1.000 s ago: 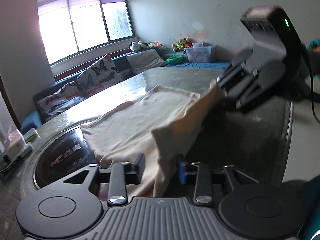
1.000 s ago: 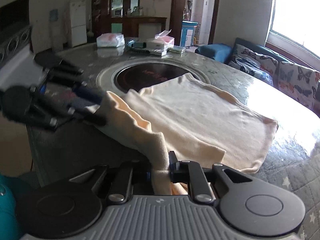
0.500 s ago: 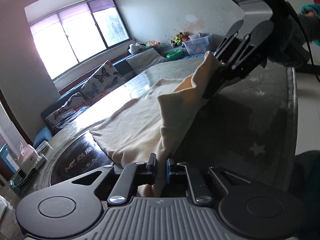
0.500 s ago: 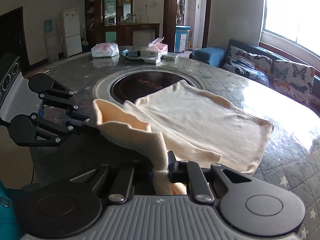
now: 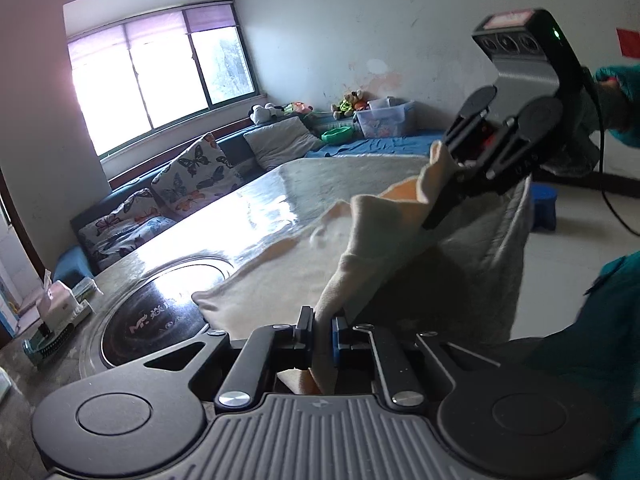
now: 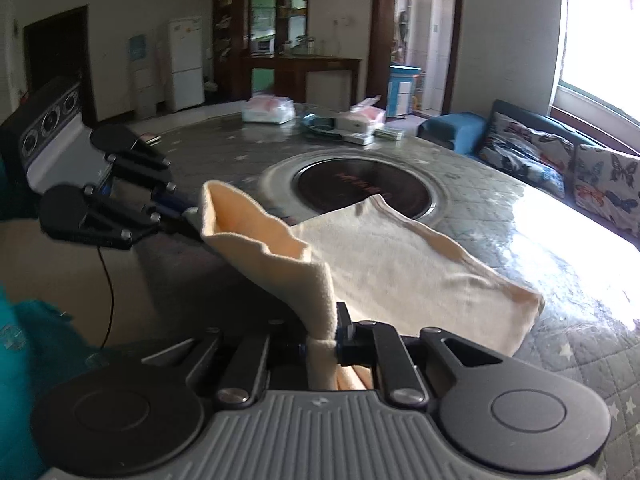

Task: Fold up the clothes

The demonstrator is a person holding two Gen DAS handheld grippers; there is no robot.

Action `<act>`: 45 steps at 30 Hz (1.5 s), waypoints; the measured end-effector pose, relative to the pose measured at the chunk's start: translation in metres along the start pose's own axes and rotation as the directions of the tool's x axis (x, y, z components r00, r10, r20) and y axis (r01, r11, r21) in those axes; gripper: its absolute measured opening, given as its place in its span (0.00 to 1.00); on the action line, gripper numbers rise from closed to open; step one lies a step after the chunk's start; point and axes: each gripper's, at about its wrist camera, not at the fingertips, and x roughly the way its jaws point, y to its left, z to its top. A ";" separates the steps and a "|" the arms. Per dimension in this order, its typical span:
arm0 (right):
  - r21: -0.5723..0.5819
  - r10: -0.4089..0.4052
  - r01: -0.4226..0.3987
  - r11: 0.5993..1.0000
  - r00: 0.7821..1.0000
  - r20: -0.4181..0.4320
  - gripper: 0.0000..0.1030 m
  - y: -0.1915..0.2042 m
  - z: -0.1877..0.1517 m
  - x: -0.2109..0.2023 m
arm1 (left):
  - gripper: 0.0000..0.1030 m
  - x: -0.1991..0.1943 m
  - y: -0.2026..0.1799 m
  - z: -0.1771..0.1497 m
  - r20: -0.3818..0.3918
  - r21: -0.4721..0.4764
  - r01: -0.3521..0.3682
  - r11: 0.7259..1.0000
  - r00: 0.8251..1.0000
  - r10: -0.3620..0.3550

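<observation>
Over the grey quilted tabletop (image 6: 560,344), left gripper (image 5: 321,330) and right gripper (image 6: 322,336) each pinch the cream-coloured cloth garment's (image 6: 400,276) raised edge.

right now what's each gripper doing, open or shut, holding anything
left gripper: shut on the near edge of the cream cloth.
right gripper: shut on the same cloth's near edge.

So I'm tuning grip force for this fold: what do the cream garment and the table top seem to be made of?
Cream garment: looks like soft, matte knit cotton or fleece; it drapes limply and bunches between the right gripper's closed fingers. Table top: grey star-printed quilted cloth, seemingly under a clear glossy cover, since window light glares off it. The round inset looks like dark polished glass, probably a cooktop.
</observation>
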 end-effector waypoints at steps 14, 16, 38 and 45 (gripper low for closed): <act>0.118 0.015 -0.013 0.993 1.000 -0.018 0.10 -0.045 0.028 0.017 | 0.09 0.068 0.052 0.032 -0.031 -0.016 -0.048 0.999 0.998 0.047; 0.142 0.011 -0.007 0.990 1.000 -0.024 0.10 -0.063 0.036 0.028 | 0.09 0.090 0.063 0.036 -0.047 -0.019 -0.057 0.998 0.997 0.056; 0.477 -0.313 0.293 0.829 0.949 -0.039 0.31 -0.170 0.002 0.099 | 0.29 0.176 0.152 0.031 -0.226 -0.314 -0.324 0.892 0.939 0.261; 0.361 -0.243 0.235 0.902 0.970 -0.025 0.30 -0.143 0.013 0.099 | 0.29 0.143 0.107 0.046 -0.106 -0.307 -0.146 0.941 0.987 0.119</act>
